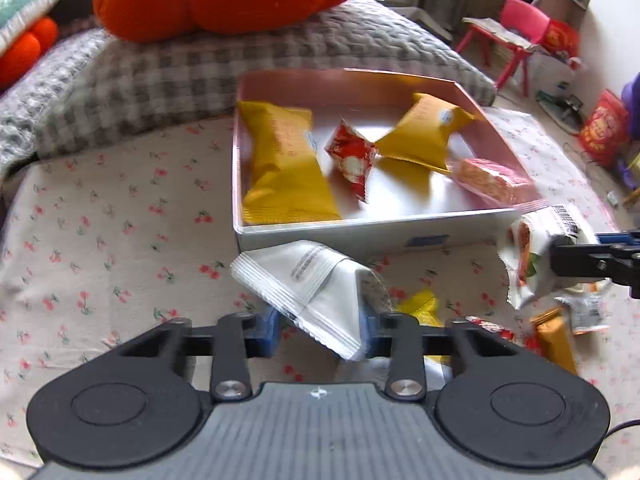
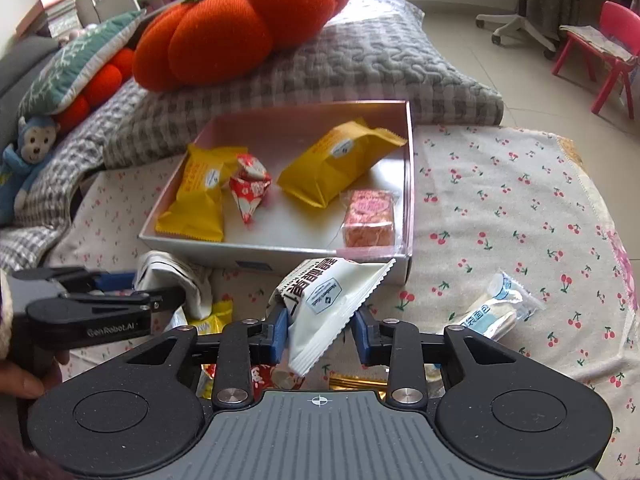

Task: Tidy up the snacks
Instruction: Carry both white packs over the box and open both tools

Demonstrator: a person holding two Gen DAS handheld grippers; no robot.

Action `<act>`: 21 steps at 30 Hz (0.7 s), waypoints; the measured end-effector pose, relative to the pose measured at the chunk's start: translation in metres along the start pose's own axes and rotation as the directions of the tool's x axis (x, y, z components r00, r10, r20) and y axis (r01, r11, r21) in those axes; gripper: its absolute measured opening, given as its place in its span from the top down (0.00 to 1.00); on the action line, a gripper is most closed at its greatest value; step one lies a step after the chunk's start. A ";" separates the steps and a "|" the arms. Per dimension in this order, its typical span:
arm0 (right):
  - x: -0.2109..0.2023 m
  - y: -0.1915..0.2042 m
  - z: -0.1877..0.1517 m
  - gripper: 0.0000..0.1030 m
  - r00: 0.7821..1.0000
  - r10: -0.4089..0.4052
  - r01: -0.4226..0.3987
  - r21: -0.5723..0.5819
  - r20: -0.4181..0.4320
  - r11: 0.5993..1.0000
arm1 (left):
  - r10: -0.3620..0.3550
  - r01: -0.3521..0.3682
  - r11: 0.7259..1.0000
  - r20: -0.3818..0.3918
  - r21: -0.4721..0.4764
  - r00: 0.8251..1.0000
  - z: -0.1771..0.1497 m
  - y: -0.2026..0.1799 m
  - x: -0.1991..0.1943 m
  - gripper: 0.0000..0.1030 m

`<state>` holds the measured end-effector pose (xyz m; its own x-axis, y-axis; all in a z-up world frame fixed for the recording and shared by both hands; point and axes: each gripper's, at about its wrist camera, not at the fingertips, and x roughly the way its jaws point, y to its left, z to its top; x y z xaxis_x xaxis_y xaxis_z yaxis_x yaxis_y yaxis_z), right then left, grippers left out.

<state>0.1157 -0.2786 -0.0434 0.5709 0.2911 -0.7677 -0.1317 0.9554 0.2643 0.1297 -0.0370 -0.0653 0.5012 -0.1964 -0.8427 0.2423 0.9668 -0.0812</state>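
A shallow pink-lined box sits on the cherry-print cloth and holds two yellow packets, a red-white packet and a pink snack bar. My left gripper is shut on a white snack packet, held just in front of the box. My right gripper is shut on another white packet with black lettering, also near the box's front edge; it also shows in the left wrist view.
Loose snacks lie on the cloth: a clear blue-white packet at the right, yellow and red packets under the grippers. A grey quilt and an orange pumpkin cushion lie behind the box. A red chair stands on the floor.
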 end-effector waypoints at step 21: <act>-0.026 -0.024 0.011 0.71 0.995 0.040 -0.049 0.104 0.089 0.993 | -0.160 0.172 0.978 0.111 -0.115 0.981 0.015 0.022 -0.051 0.82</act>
<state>0.1125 -0.3101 -0.0233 0.6351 0.3234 -0.7015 -0.0747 0.9296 0.3610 0.1224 -0.0085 -0.0159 0.5455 -0.3652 -0.7543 0.2278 0.9308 -0.2859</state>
